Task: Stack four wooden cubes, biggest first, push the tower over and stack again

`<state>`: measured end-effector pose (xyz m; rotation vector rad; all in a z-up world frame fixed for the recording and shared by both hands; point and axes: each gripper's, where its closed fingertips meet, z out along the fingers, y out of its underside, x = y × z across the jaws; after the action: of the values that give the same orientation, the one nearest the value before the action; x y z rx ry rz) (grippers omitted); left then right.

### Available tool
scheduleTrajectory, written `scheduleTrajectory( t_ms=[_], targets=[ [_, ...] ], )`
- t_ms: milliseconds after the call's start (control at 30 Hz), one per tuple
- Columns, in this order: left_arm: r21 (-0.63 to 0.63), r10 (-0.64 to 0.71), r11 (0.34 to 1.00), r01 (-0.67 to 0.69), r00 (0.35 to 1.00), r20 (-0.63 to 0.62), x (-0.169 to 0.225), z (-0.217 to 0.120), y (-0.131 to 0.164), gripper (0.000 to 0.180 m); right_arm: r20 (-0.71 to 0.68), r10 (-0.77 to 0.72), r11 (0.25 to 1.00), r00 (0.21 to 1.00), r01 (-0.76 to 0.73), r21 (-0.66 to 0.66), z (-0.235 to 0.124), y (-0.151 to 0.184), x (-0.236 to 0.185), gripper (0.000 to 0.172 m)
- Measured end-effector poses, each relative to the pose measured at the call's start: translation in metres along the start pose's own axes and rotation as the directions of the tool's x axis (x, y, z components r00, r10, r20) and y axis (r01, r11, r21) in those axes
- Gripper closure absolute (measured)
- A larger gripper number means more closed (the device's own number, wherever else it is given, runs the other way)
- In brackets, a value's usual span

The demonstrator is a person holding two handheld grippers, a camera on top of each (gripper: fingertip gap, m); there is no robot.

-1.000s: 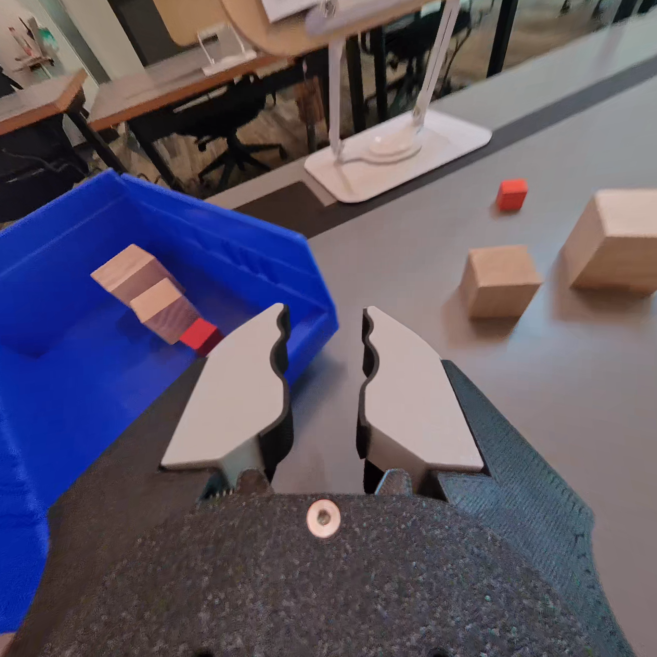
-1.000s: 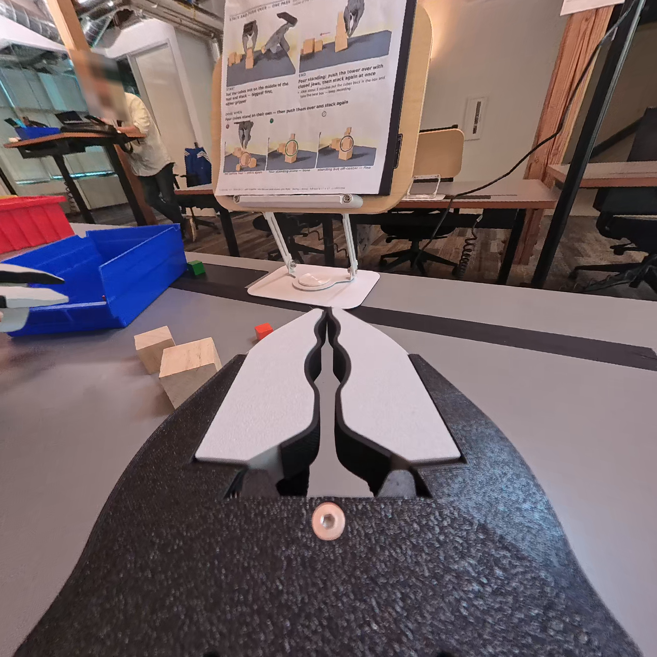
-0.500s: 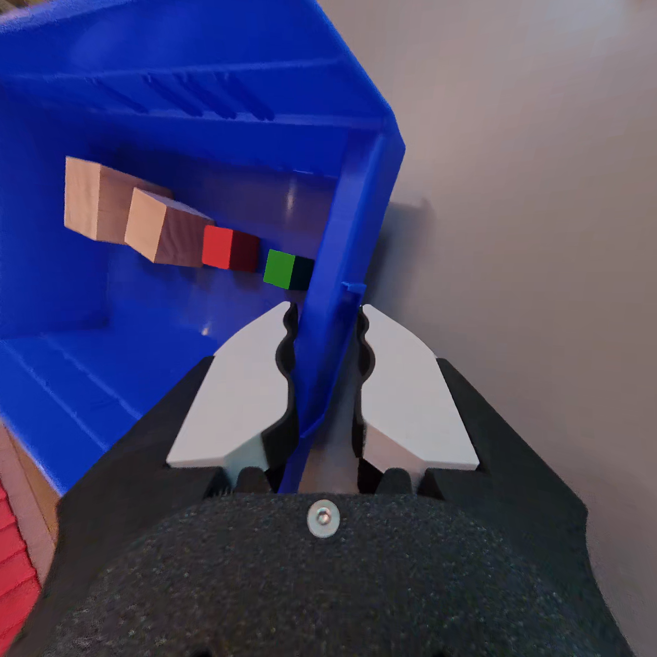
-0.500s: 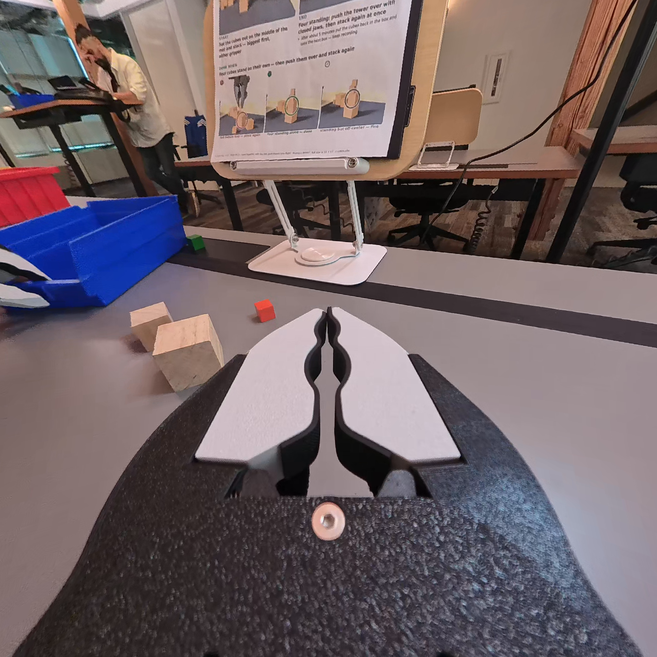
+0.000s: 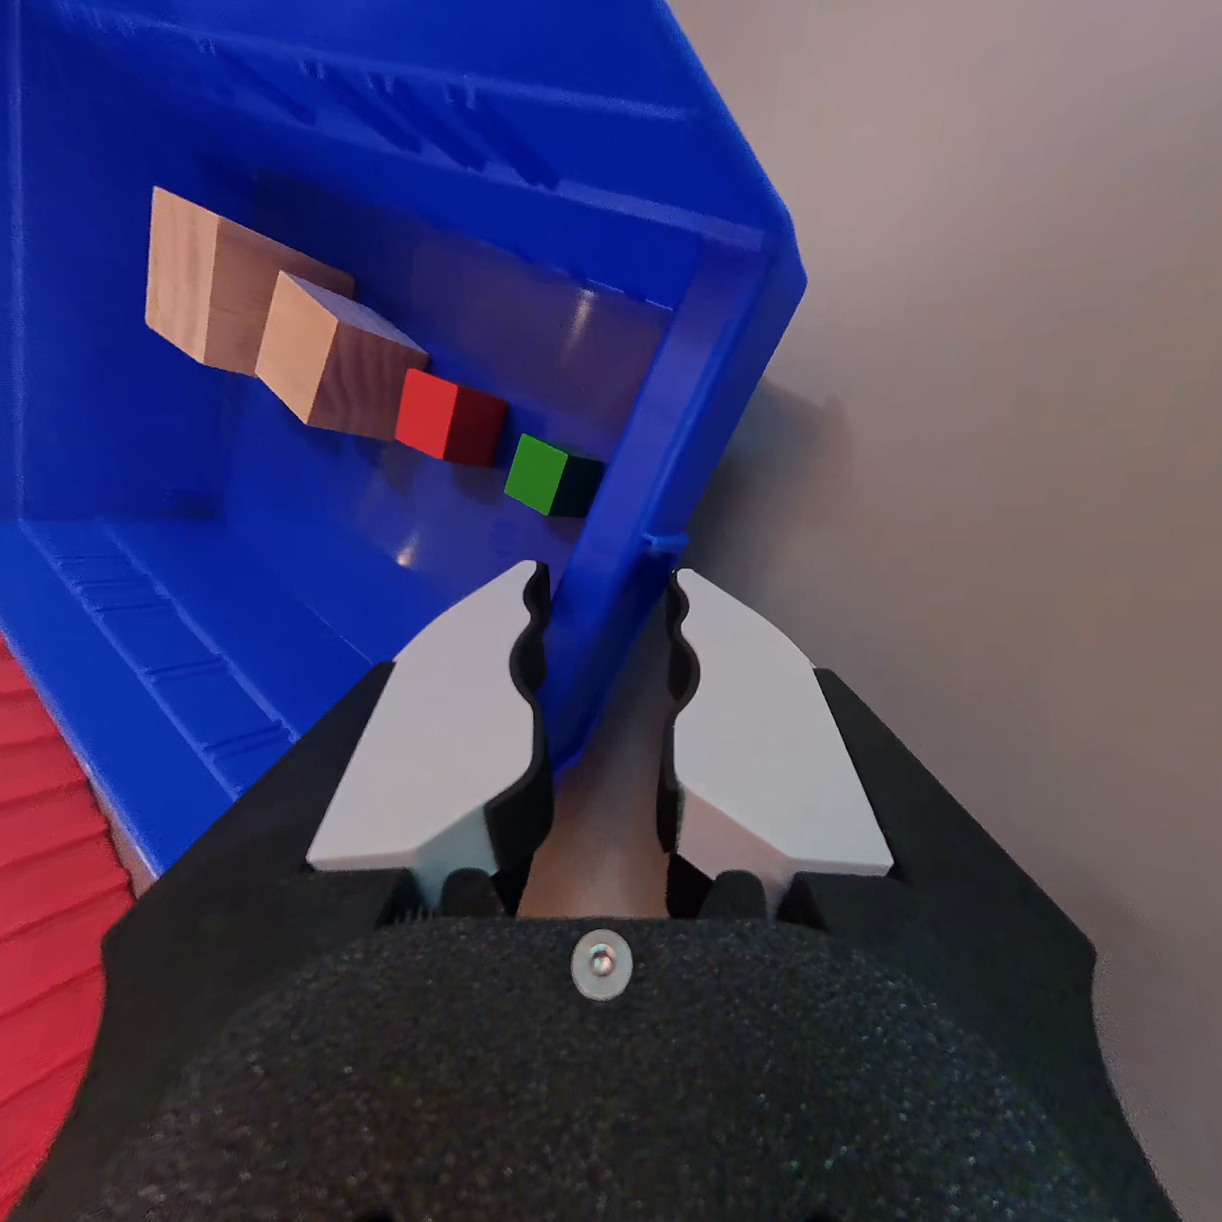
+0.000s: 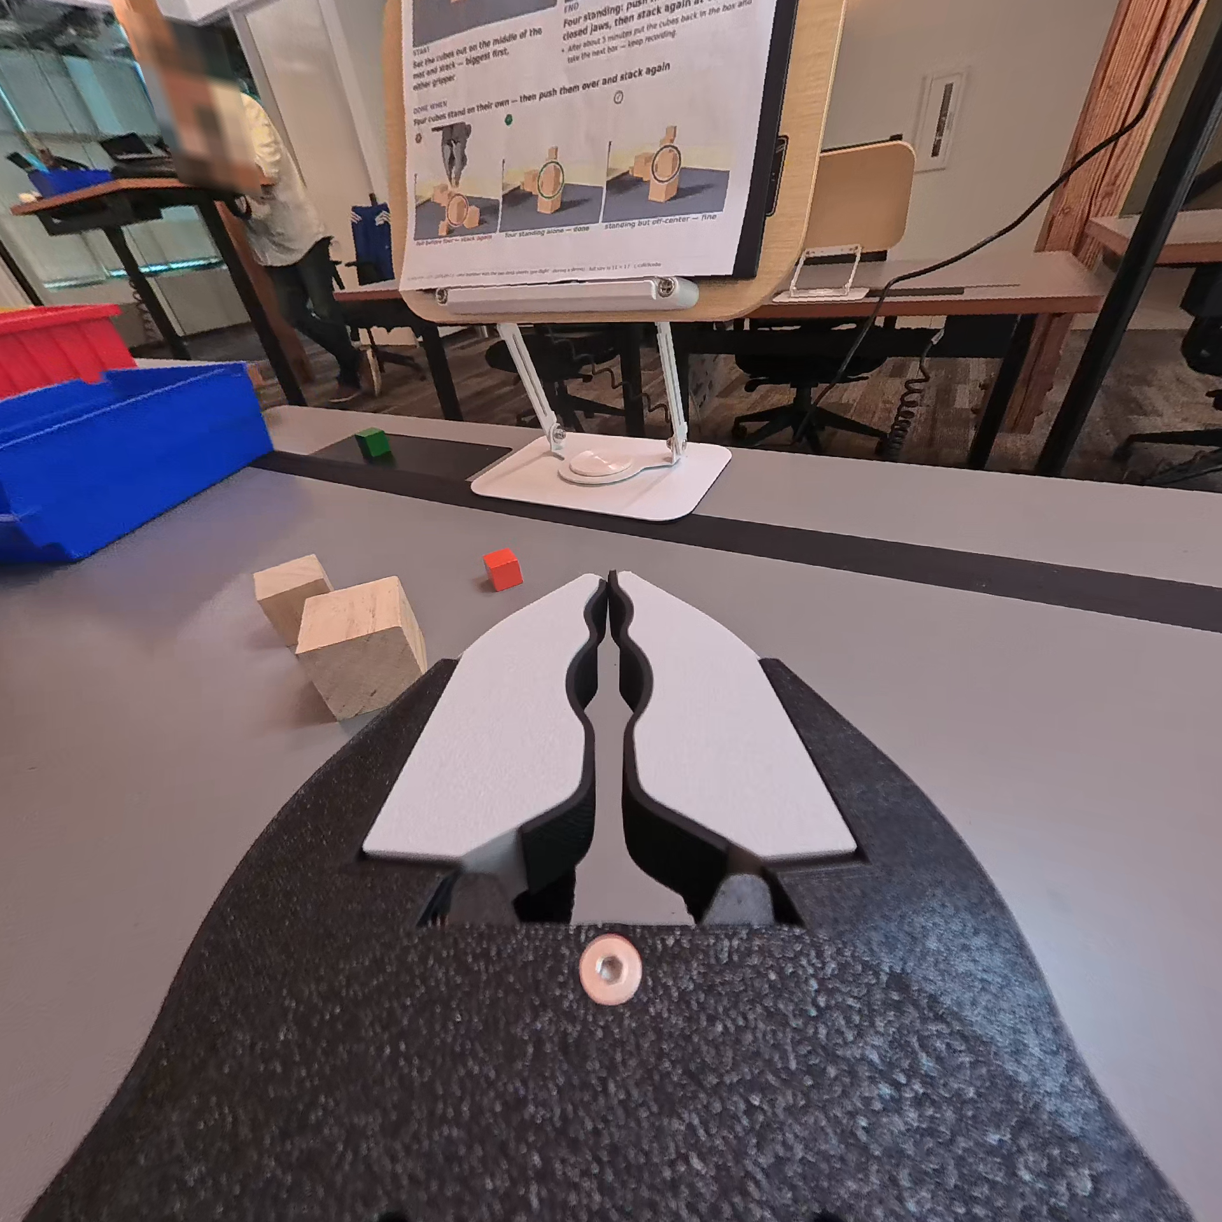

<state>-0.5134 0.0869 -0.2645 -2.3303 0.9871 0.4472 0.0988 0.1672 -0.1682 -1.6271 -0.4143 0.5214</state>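
Straddling the front wall of a blue bin, the left gripper has its jaws partly apart, one finger inside the bin and one outside; both pads lie against the wall at the fingertips, and the bin looks tipped, its floor facing the camera. Inside, in a slanting row along the floor: a green cube nearest the gripped wall, then a red cube, a small wooden block and a larger wooden block, each touching or nearly touching its neighbour. A red bin shows at the lower left edge, grey table to the right.

Right gripper: level above the table, pointing forward, jaws closed tip to tip with nothing between them. Just ahead and left, a red cube; further left, two wooden blocks side by side. Beyond, a green cube on a dark strip, the blue bin at left with the red bin behind it. A white stand carries a board with a printed instruction sheet of text and small pictures. A person stands at a desk in the background.
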Motion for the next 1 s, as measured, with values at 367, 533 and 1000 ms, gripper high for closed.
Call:
scheduleTrajectory(
  t_ms=[367, 533, 1000],
  targets=[
    [0.620, -0.437, 0.727, 0.297, 0.896, 0.083, -0.003, -0.101, -0.050, 0.167, -0.058, -0.011, 0.999, 0.998, 0.014, 0.050, -0.006, -0.011, 0.011, 0.170],
    [0.715, -0.532, 0.530, 0.457, 0.835, -0.139, 0.057, -0.101, -0.145, 0.180, -0.096, -0.049, 0.995, 0.994, 0.056, 0.077, -0.010, -0.018, 0.013, 0.168],
    [0.490, -0.338, 0.636, 0.596, 0.786, -0.517, 0.233, -0.038, -0.352, 0.119, -0.058, -0.030, 0.993, 0.998, 0.037, 0.109, -0.013, -0.027, 0.008, 0.169]
  ],
)
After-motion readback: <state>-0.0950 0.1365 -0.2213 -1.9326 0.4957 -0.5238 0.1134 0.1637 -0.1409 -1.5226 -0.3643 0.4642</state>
